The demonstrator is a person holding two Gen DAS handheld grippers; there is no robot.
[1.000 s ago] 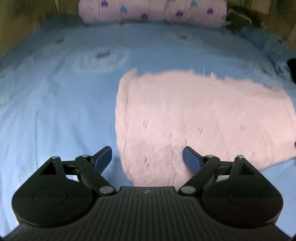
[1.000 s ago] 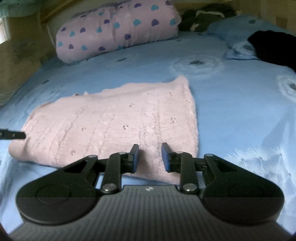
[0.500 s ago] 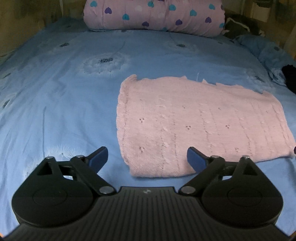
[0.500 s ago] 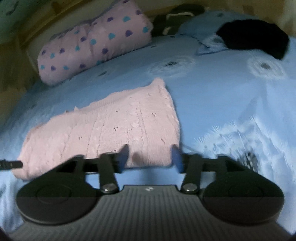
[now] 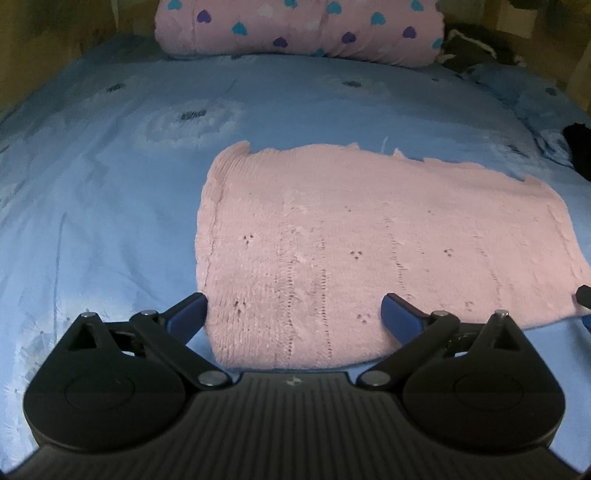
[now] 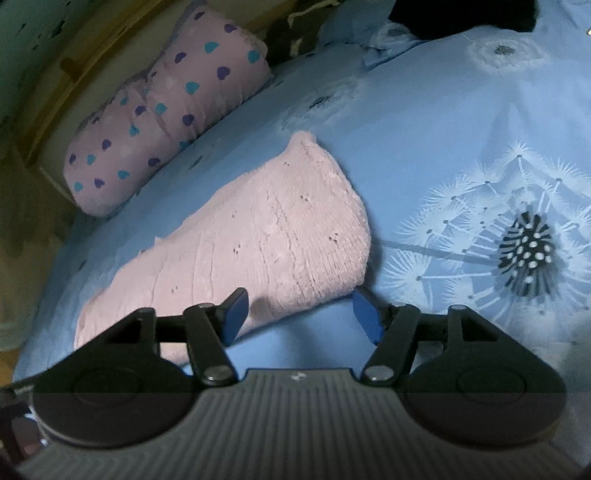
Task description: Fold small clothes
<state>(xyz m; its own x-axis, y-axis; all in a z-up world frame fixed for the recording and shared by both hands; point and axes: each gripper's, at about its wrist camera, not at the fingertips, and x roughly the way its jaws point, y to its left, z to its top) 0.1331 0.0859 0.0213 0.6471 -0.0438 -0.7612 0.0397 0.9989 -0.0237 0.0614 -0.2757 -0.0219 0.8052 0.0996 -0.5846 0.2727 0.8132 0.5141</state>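
Observation:
A pink knitted garment (image 5: pixel 369 240) lies folded flat on the blue bedsheet (image 5: pixel 110 206). My left gripper (image 5: pixel 293 312) hovers over its near left corner, jaws wide and still opening, nothing pinched between the blue pads. In the right wrist view the same pink knitted garment (image 6: pixel 258 236) slants across the tilted picture. My right gripper (image 6: pixel 301 315) sits at its near right corner, jaws opening, pads clear of the cloth. A tip of the right gripper (image 5: pixel 583 295) shows at the far right edge of the left wrist view.
A pink pillow with blue and purple hearts (image 5: pixel 299 26) lies at the head of the bed. Dark clothing (image 5: pixel 580 151) and a crumpled blue cloth (image 5: pixel 532 99) sit at the right side. A large dandelion print (image 6: pixel 524 251) marks the sheet right of the garment.
Both grippers opened wider and pulled back a little from the garment. The right gripper let the garment's near edge out of its jaws and rolled, tilting its view.

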